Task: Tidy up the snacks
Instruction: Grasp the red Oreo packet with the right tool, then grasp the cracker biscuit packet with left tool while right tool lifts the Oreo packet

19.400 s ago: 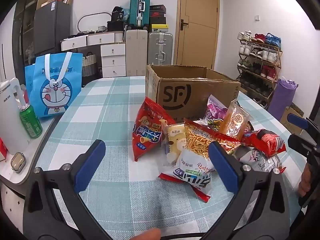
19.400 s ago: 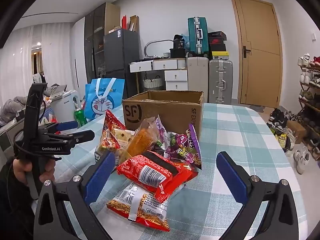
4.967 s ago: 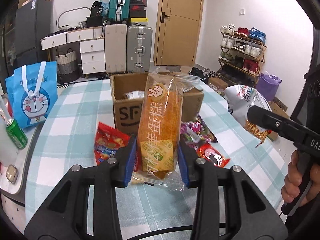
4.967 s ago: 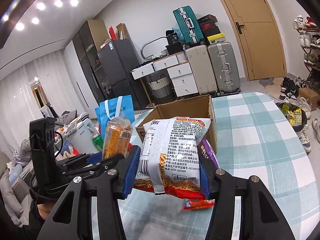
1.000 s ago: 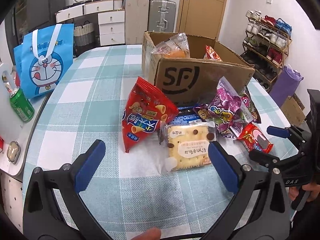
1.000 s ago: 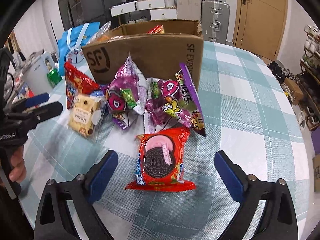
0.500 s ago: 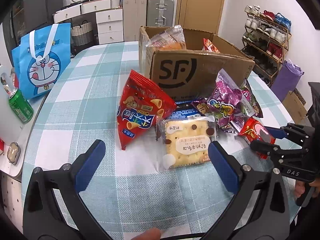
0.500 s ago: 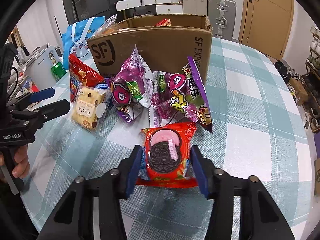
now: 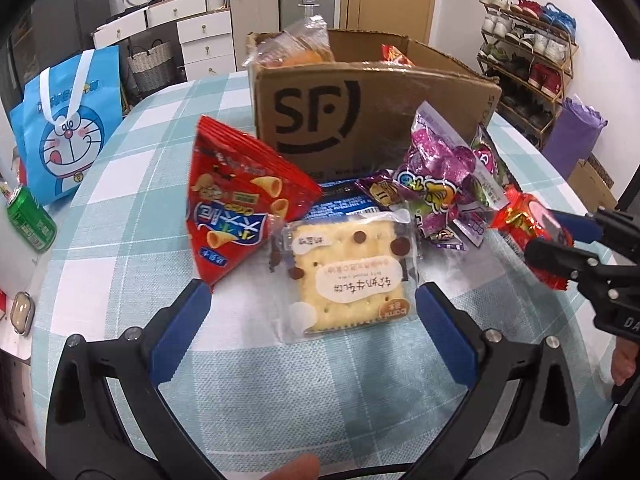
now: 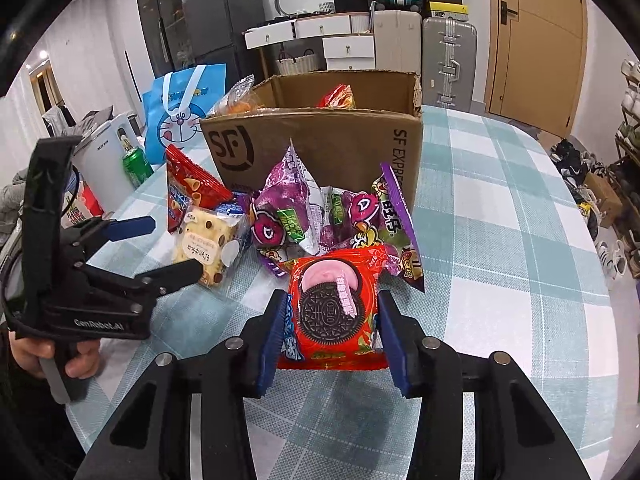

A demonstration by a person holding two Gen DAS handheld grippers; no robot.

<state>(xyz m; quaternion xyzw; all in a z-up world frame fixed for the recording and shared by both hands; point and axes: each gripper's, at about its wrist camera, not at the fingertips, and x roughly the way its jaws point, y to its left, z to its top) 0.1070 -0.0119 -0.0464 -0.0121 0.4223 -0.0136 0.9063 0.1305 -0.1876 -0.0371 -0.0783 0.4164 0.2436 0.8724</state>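
My right gripper (image 10: pixel 330 334) is shut on a red Oreo pack (image 10: pixel 334 312) and holds it just above the table; the pack also shows in the left wrist view (image 9: pixel 528 228). My left gripper (image 9: pixel 314 318) is open, its blue pads on either side of a clear cracker pack (image 9: pixel 346 274), not touching it. A red cone-snack bag (image 9: pixel 232 200) and purple candy bags (image 9: pixel 440 168) lie before the brown SF box (image 9: pixel 360 96), which holds an orange bun pack (image 9: pixel 298 46) and a red bag (image 10: pixel 338 98).
A blue Doraemon bag (image 9: pixel 66 120) and a green can (image 9: pixel 30 216) stand at the left. A white kettle (image 10: pixel 102 152) stands beside them. The round checked table (image 10: pixel 500 208) drops off at right, with shoe racks (image 9: pixel 528 36) beyond.
My right gripper has closed on the Oreo pack and lifted it slightly. My left gripper has moved forward around the cracker pack.
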